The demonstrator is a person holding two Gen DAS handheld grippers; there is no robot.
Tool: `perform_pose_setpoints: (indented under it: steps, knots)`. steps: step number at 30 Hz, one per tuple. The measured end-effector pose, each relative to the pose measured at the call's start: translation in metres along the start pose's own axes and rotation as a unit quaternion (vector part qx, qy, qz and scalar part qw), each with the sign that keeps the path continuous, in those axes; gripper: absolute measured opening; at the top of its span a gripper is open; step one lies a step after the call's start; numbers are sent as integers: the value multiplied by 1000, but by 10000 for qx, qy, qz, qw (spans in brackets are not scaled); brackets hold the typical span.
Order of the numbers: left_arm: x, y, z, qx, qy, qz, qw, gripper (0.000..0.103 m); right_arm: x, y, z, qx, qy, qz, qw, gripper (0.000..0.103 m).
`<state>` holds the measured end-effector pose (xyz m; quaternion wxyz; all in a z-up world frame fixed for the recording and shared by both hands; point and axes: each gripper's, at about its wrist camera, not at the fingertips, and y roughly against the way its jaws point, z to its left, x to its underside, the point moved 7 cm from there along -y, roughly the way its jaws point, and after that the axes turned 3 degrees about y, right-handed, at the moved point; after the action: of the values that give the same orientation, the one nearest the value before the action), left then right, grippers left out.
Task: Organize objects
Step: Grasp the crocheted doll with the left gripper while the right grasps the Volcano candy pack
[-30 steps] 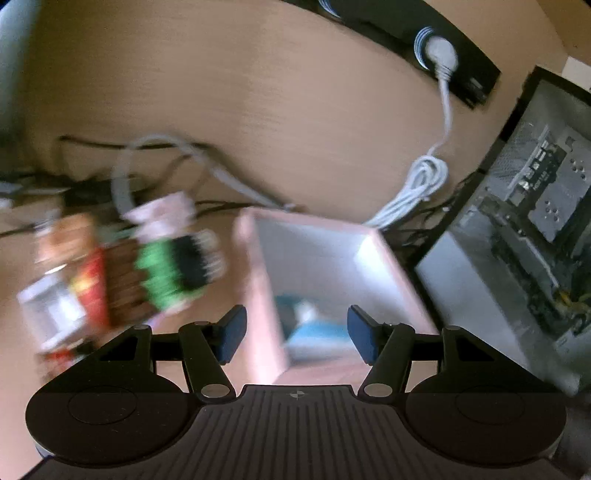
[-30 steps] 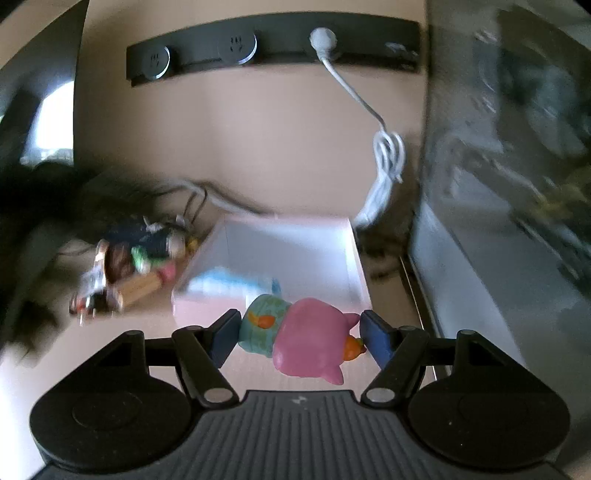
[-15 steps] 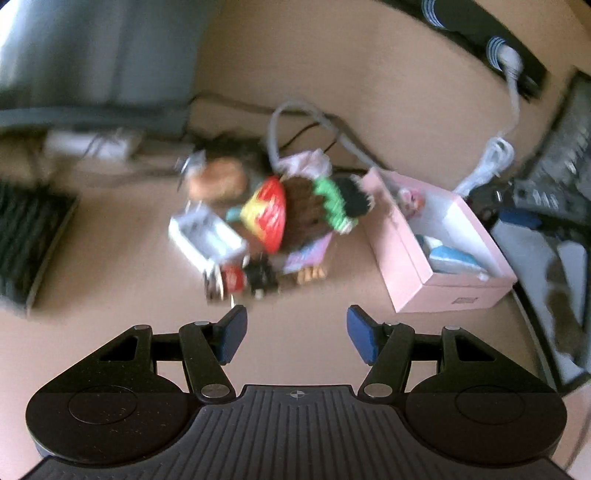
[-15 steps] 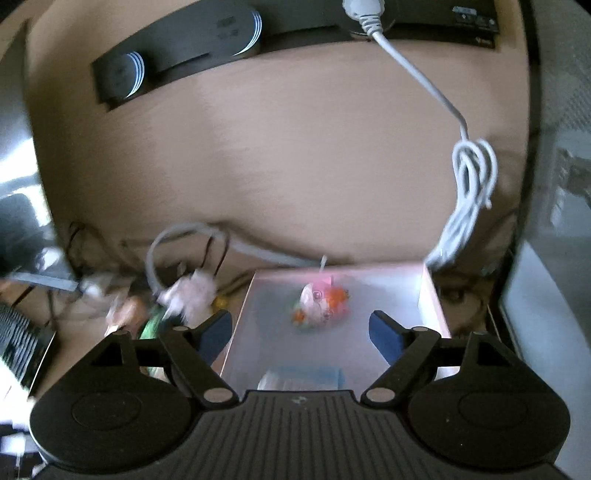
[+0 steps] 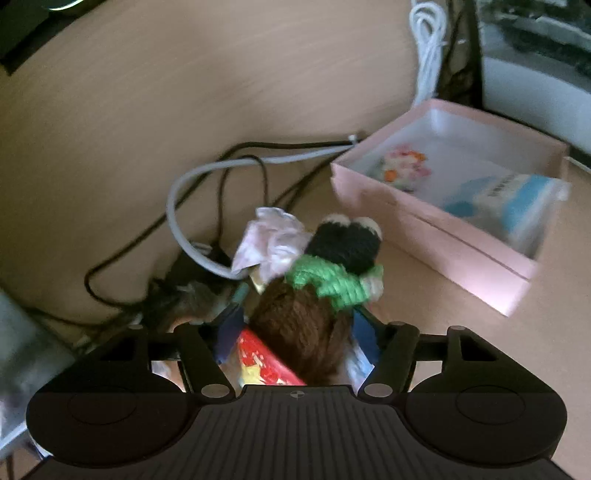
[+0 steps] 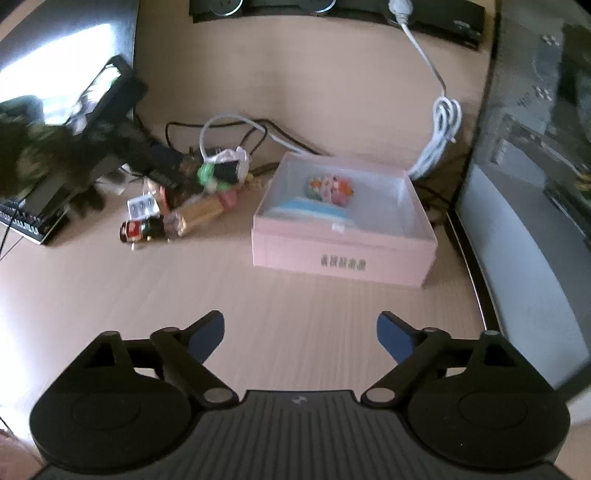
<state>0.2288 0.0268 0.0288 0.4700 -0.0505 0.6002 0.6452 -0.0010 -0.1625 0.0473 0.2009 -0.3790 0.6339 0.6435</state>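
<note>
- The wooden desk (image 6: pixel 110 288) carries everything; a dark glass-sided case (image 6: pixel 535 147) stands along its right edge and a black power strip (image 6: pixel 436 14) runs along the far wall.
- The pink box (image 6: pixel 343 254) sits open on the right half of the desk, its printed front wall toward the near side. Inside lie a pink and teal toy figure (image 6: pixel 330 186) at the far side and a light blue packet (image 6: pixel 306 208) nearer the front.
- Left of the box a heap of small items (image 6: pixel 177 218) is piled by tangled cables (image 6: pixel 229 125).
- The knitted doll (image 5: pixel 314 306), brown, green and black, lies in that heap.
- The left gripper (image 5: pixel 297 332) has its jaws around the doll's brown part; blur hides whether the pads press on it, and the jaws have just widened slightly.
- The right gripper (image 6: pixel 300 336) hangs over bare desk near the box, jaws spread wide with nothing between them, having just been opening.
</note>
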Motion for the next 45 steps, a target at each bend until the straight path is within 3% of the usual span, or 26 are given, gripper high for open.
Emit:
perform_pose_setpoints:
  steps: [5,8,16,22,28,30,34,41,43,45]
  knots:
    - [-3,-34,8,160,696,394,9967,72,16,5,0,178,-187,176,9995,94]
    - [1,-33,8,107,1009,300,9944,68,20,5,0,228,-209,206,9993,94]
    - [32,36,4,604,1922,14,9795,66,11,-17,10,119,52,211,9997,94]
    - [89,119,1,611,3062,-125,9499,66,-11,-45,42,-289,494,48,9984,94]
    - [168,162,4,230,4466,25,8945,66,-41,-74,79,-513,878,-296,9944,92]
    - [186,173,4,175,4623,68,8865,66,-54,-84,91,-579,991,-448,9924,82]
    - [207,197,6,-31,4664,76,8845,66,-85,-120,109,-489,857,-485,9939,75]
    - [223,216,5,-160,4686,50,8833,66,-109,-194,120,373,962,-239,9944,74]
    - [225,213,5,-101,4691,71,8831,66,-105,-203,117,343,924,-60,9951,64]
    - [224,207,4,72,4667,76,8844,66,-99,-203,113,268,804,160,9963,48]
